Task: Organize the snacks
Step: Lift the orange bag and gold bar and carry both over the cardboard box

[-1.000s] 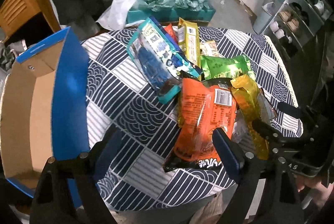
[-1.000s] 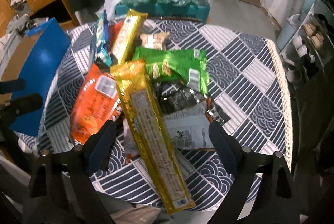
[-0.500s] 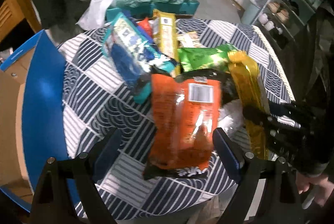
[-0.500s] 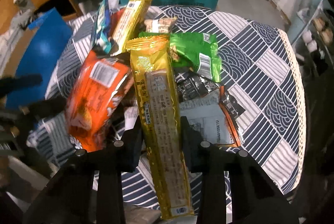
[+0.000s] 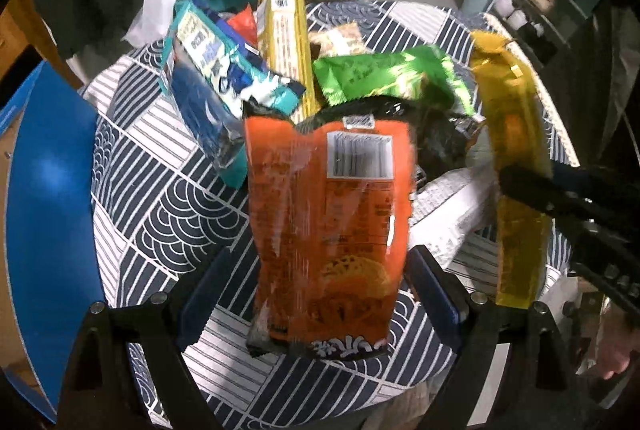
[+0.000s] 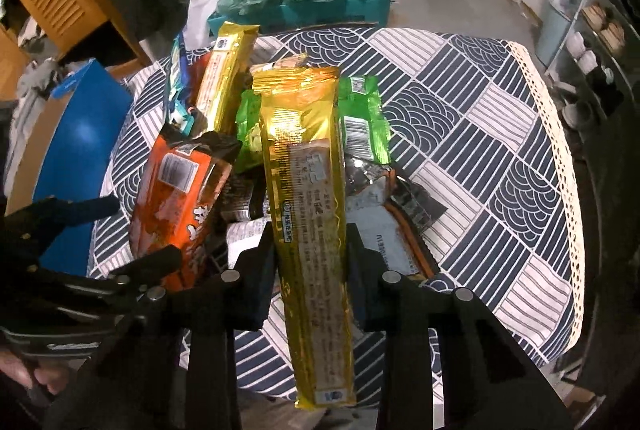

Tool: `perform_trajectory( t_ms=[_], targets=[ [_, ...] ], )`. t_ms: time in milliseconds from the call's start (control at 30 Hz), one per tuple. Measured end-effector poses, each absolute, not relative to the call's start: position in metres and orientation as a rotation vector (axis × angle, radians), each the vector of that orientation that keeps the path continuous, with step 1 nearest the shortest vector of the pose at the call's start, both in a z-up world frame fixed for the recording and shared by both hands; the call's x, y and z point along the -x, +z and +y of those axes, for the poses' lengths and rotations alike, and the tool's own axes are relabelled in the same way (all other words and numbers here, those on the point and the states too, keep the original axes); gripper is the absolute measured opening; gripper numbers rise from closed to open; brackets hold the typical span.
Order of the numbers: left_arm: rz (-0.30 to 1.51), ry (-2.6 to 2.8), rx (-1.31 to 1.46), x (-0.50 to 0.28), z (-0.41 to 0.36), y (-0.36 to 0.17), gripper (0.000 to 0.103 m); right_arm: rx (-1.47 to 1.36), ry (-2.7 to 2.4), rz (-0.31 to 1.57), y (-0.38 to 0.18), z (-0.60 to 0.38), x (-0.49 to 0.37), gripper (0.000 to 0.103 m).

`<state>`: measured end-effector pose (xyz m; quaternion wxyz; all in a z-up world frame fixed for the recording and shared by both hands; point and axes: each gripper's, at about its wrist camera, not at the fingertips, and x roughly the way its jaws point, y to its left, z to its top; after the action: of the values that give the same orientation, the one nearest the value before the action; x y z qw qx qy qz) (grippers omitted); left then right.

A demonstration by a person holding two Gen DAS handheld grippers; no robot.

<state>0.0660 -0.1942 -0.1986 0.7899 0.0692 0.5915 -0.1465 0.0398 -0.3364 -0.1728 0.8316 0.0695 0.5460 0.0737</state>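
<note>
1. The right tool (image 6: 310,250) is seen clenched on the long gold packet (image 6: 308,189); its jaws have just been closing, and the packet is pinched across its width near the middle.
2. The gold packet's long axis runs near to far, in line with the right tool's fingers, with its near end overhanging the edge of the counter (image 6: 500,157).
3. The left tool (image 5: 316,270) is held released, its fingers set to either side of the orange bag (image 5: 328,222) without pressing on it.
4. The orange bag also lies lengthwise near to far, on the pile of snacks, just left of the gold packet.
5. The blue box (image 5: 48,189) is found at the far left, beside the counter; it is nearer the left tool, so a leftward carry is judged likely for both snacks.
</note>
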Motion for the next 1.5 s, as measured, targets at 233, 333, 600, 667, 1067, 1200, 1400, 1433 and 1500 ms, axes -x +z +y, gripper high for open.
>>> perform_trajectory(
  t_ms=[233, 333, 600, 667, 1067, 1200, 1400, 1433, 1500],
  targets=[
    [1.306, -0.318, -0.146, -0.075, -0.198, -0.215, 0.090, -0.148, 0.163, 1.167, -0.173, -0.335, -0.042, 0.031],
    [1.306, -0.353, -0.123, -0.073, -0.197, -0.215, 0.071, -0.152, 0.167, 1.166, -0.172, -0.335, -0.043, 0.030],
    [1.272, -0.375, -0.128, -0.066, -0.191, -0.203, 0.054, -0.164, 0.168, 1.160, -0.165, -0.333, -0.044, 0.030],
    [1.249, -0.368, -0.143, -0.062, -0.187, -0.195, 0.054, -0.165, 0.171, 1.156, -0.162, -0.331, -0.044, 0.030],
    [1.184, -0.310, -0.069, -0.061, -0.151, -0.155, 0.054, -0.149, 0.181, 1.110, -0.134, -0.312, -0.047, 0.029],
    [1.164, -0.284, -0.049, -0.061, -0.135, -0.140, 0.054, -0.148, 0.199, 1.084, -0.124, -0.303, -0.047, 0.028],
    [1.110, -0.246, -0.053, -0.058, -0.112, -0.116, 0.054, -0.148, 0.231, 1.053, -0.106, -0.285, -0.048, 0.028],
    [1.098, -0.242, -0.055, -0.056, -0.108, -0.112, 0.054, -0.144, 0.239, 1.045, -0.102, -0.280, -0.049, 0.028],
    [1.080, -0.230, -0.055, -0.055, -0.099, -0.104, 0.054, -0.142, 0.249, 1.034, -0.095, -0.273, -0.050, 0.028]
  ],
)
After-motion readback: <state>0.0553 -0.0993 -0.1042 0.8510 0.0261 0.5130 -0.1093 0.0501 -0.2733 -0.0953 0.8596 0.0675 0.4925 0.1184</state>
